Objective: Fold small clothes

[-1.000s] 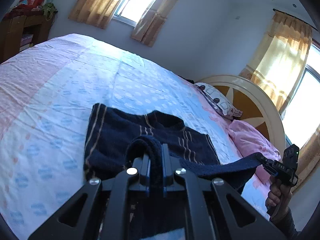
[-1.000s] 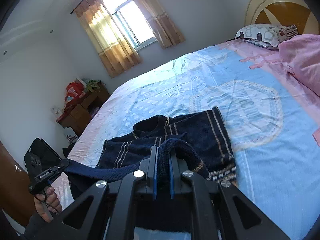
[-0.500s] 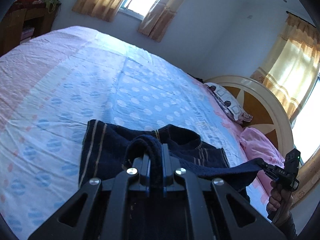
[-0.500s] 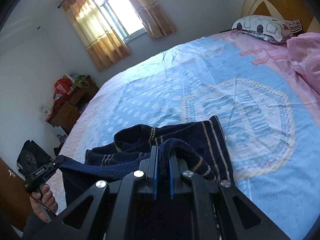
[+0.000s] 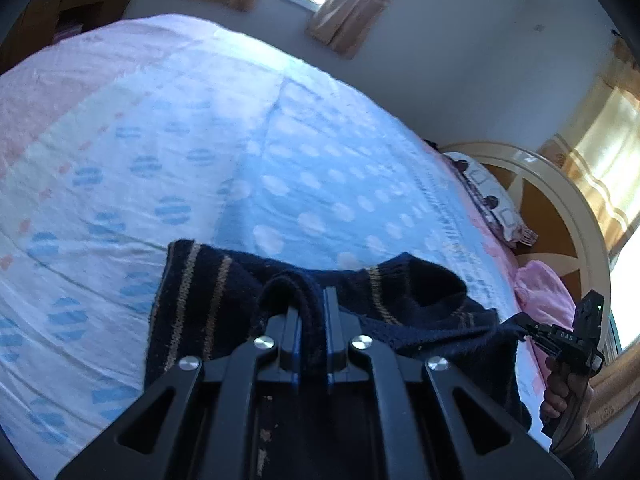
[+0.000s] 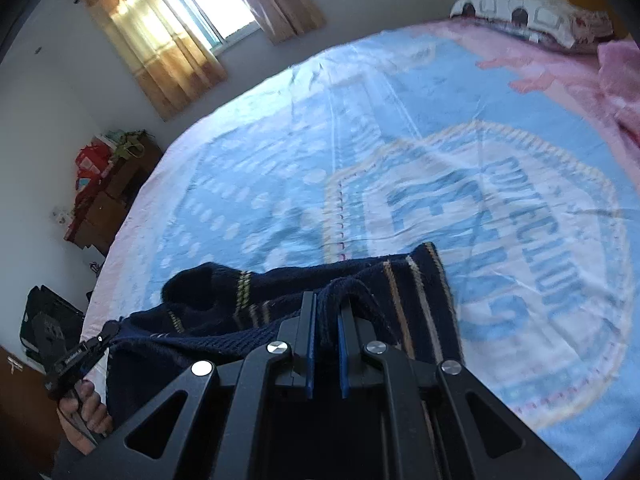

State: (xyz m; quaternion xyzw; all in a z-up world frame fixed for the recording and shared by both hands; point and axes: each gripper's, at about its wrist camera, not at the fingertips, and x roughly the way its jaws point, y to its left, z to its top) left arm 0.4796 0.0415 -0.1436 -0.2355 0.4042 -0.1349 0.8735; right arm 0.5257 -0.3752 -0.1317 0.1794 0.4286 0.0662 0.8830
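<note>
A small navy knit sweater [image 5: 400, 292] with tan stripes lies on the bed, its near edge lifted and stretched between both grippers. My left gripper [image 5: 310, 300] has a fold of that edge between its pads, and its jaws are opening slightly. In the right wrist view my right gripper [image 6: 326, 304] is shut on the other end of the same edge of the sweater [image 6: 280, 288]. Each view shows the other gripper at the side: the right gripper [image 5: 524, 322] and the left gripper [image 6: 106, 334], each pinching the taut cloth. The sweater's lower half is hidden under the grippers.
The bed [image 5: 240, 140] has a blue, white and pink sheet with a large printed emblem [image 6: 480, 220]. A pillow [image 6: 520, 12], a pink blanket [image 6: 616, 80] and a round headboard [image 5: 552, 216] are at its head. A wooden cabinet [image 6: 108, 200] stands by the wall.
Both grippers moved forward and down over the bed, carrying the sweater's near edge toward its far edge. Less of the sweater shows beyond the fingers now.
</note>
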